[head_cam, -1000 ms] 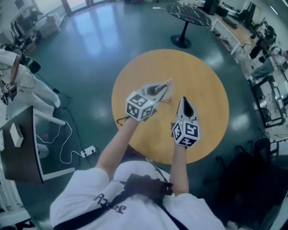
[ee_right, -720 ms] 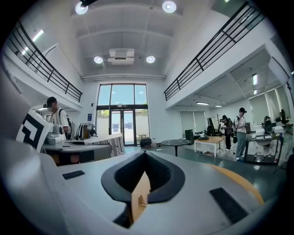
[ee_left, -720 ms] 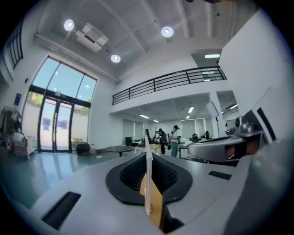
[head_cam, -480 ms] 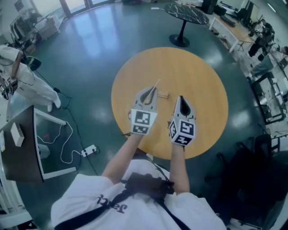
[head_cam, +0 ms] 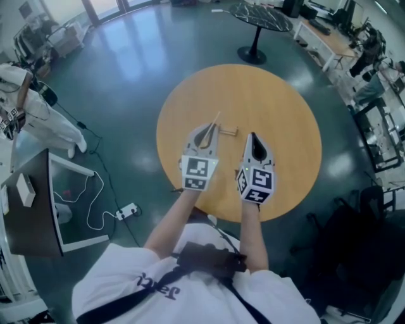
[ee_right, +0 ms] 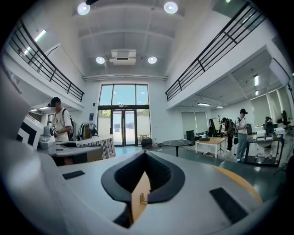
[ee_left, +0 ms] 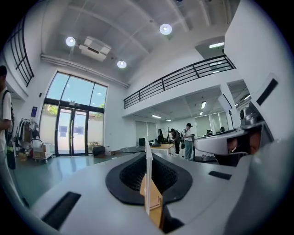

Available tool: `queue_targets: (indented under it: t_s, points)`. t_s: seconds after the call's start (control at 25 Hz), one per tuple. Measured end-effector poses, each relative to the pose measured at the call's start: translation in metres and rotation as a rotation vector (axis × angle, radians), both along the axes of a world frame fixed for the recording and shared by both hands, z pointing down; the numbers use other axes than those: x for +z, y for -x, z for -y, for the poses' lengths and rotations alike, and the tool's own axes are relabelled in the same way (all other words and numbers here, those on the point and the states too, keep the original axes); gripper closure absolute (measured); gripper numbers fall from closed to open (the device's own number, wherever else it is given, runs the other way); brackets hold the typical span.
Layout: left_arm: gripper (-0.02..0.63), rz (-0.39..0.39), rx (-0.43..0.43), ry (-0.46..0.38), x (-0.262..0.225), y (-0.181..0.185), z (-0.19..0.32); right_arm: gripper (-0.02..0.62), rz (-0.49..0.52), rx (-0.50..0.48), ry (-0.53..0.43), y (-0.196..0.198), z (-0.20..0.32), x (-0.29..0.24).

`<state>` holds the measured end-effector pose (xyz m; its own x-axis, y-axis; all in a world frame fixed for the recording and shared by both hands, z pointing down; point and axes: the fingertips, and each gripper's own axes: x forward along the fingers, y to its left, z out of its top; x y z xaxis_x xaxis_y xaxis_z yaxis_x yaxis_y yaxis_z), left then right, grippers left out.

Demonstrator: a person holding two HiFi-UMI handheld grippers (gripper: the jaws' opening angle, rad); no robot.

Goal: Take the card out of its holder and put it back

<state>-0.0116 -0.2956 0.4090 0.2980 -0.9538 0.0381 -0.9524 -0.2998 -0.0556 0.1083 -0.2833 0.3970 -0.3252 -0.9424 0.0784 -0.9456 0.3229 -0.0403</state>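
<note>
The round wooden surface (head_cam: pixel 278 120) stands on a glossy teal floor (head_cam: pixel 120 82). The holder (head_cam: pixel 229 132), a small wooden strip, lies on the surface just beyond both tool tips. The left tongs (head_cam: pixel 211 126) are clamped narrow on the card (ee_left: pixel 148 176), which stands edge-on and upright between them, clear of the holder. The right tongs (head_cam: pixel 253 137) are closed together and hold nothing. A dark round table (head_cam: pixel 261 16) stands well beyond, and glass doors (ee_right: pixel 124 121) and a balcony railing (ee_right: pixel 211 50) line the hall.

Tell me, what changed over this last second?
The left hand-held gripper, shut on the card, swung from slanting toward the holder to pointing straight ahead, carrying the card leftward. The right hand-held gripper and the holder stayed put.
</note>
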Motion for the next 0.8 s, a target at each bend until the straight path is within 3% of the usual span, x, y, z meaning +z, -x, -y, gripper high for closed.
queue_targets:
  t_s: [0.56, 0.8]
  points:
    - [0.578, 0.021, 0.035, 0.084, 0.040, 0.010, 0.006, 0.589, 0.031, -0.025, 0.099, 0.008, 0.001, 0.042]
    - [0.578, -0.004, 0.108, 0.092, 0.052, 0.007, 0.018, 0.589, 0.033, 0.025, 0.119, -0.012, 0.007, 0.051]
